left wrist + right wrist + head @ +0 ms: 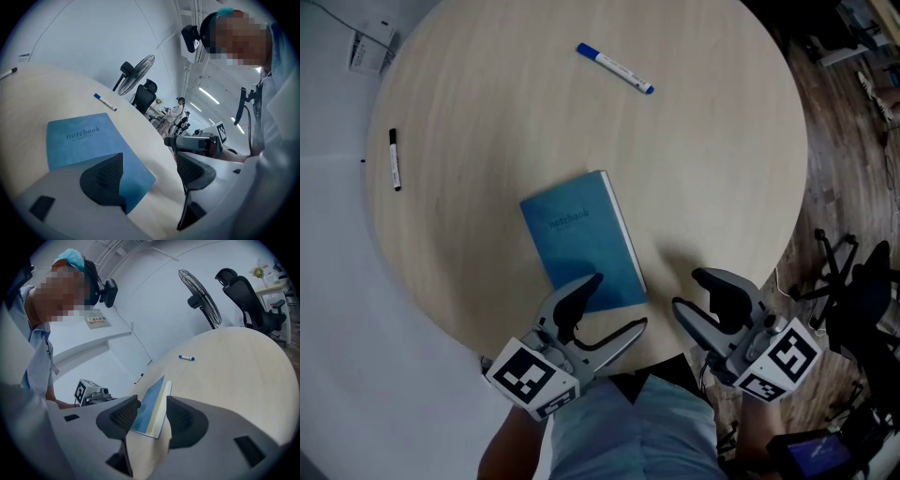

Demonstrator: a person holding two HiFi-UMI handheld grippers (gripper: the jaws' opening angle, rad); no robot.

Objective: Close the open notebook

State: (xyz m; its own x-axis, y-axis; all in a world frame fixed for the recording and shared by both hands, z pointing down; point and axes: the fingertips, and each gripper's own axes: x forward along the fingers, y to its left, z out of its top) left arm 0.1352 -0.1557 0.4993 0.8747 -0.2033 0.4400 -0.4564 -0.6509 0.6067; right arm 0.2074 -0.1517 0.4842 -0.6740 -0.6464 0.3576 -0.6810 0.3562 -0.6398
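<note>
**Shut already, both claws open beside it**

Shows the notebook (581,242) flat on the near part of the round table (487,103), blue cover up, title legible, page edges along its right side. Looks closed, so probably leaves nothing to fold over.

Puts the left claw (619,302) at the notebook's near end, jaws spread wide and holding nothing, one jaw over the cover's corner. Cannot tell whether touching or just above. Puts the right claw (690,289) just right of that same near end, likewise spread and empty. Frames the page edges between its jaws, but farther off and not gripped.

Risks flipping the cover back open by catching its edge with a low jaw on the way out. Risks skewing or sliding the notebook by shoving that near corner, perhaps over the near rim, close as that is. Safer to lift clear first, then draw back.

Farther out on the pale wood top: a blue pen (615,68) at the far side and a black pen (394,159) by the left rim, both well apart from the notebook. Beyond the table: wood floor (853,178) to the right with a black chair (862,281), and a standing fan (201,298) against a white wall (154,291).
</note>
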